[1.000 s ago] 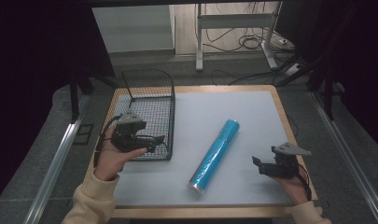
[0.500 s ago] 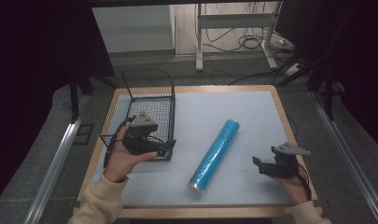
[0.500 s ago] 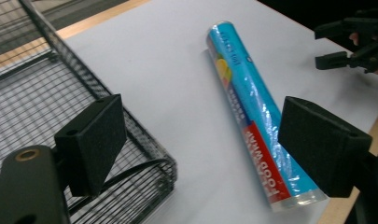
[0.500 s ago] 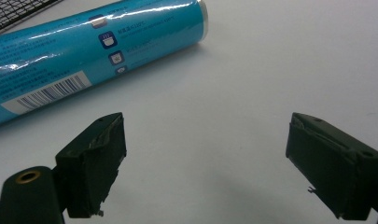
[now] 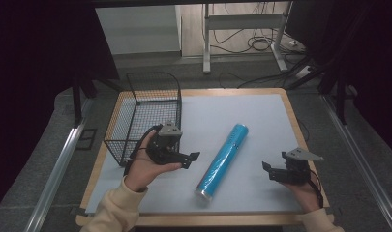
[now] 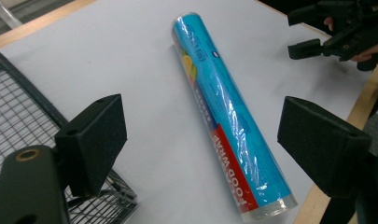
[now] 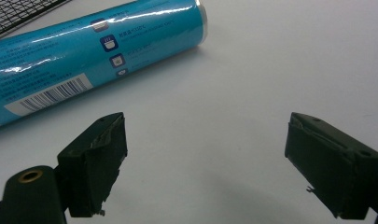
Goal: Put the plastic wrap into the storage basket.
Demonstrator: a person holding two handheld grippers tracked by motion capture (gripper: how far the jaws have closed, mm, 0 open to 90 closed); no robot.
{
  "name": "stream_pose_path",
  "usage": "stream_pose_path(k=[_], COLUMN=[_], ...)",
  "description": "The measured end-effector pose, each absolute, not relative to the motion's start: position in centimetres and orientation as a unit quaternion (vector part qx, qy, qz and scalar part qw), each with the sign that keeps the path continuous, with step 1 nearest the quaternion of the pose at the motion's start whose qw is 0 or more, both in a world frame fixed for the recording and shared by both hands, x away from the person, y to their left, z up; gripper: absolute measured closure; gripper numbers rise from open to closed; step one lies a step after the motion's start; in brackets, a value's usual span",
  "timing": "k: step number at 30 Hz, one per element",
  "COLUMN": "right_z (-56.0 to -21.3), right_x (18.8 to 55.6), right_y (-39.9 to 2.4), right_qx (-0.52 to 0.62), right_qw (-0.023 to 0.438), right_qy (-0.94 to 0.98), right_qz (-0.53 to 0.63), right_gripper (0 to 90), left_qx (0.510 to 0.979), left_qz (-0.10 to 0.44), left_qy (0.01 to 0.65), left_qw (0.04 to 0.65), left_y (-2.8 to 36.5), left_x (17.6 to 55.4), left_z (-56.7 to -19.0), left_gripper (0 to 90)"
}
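Blue food-wrap roll lies flat on the grey-white bench, slanted, near end toward the person, far end toward mid-bench. Clear film wrapper, red band with "FOOD WRAP" lettering near the close end, as the left gripper view has it; barcode on the side facing the right gripper view.

Left tongs just left of the roll, not touching it, jaws spread wide, nothing between them; held by the left hand at the basket's near corner. Black wire basket stands on the bench's left side.

Right tongs to the right of the roll, apart from it, jaws spread, empty, over bare bench.
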State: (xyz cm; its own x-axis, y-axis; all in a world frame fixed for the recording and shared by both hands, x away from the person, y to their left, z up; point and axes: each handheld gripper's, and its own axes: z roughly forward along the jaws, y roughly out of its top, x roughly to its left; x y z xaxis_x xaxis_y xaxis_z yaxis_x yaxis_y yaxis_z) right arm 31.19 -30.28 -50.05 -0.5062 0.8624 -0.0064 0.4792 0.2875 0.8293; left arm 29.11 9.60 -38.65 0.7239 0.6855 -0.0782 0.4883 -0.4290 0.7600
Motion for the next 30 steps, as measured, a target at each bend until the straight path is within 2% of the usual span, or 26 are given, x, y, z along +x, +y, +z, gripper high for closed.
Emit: stream_pose_path(k=[20, 30], right_z=[-50.0, -50.1], right_x=[31.1, 31.0], right_y=[-30.4, -30.3], right_qx=[0.443, 0.442], right_qw=[0.237, 0.237], right_qy=[0.763, 0.764], right_qz=[0.407, 0.406], right_gripper=[13.2, 13.2], left_qx=[0.861, 0.877], left_qz=[0.099, 0.092], left_qy=[0.331, 0.32], left_qw=[0.372, 0.347], left_y=[6.0, 2.8], left_x=[29.5, 30.4], left_z=[-40.6, -41.4], left_gripper=[15.7, 15.6])
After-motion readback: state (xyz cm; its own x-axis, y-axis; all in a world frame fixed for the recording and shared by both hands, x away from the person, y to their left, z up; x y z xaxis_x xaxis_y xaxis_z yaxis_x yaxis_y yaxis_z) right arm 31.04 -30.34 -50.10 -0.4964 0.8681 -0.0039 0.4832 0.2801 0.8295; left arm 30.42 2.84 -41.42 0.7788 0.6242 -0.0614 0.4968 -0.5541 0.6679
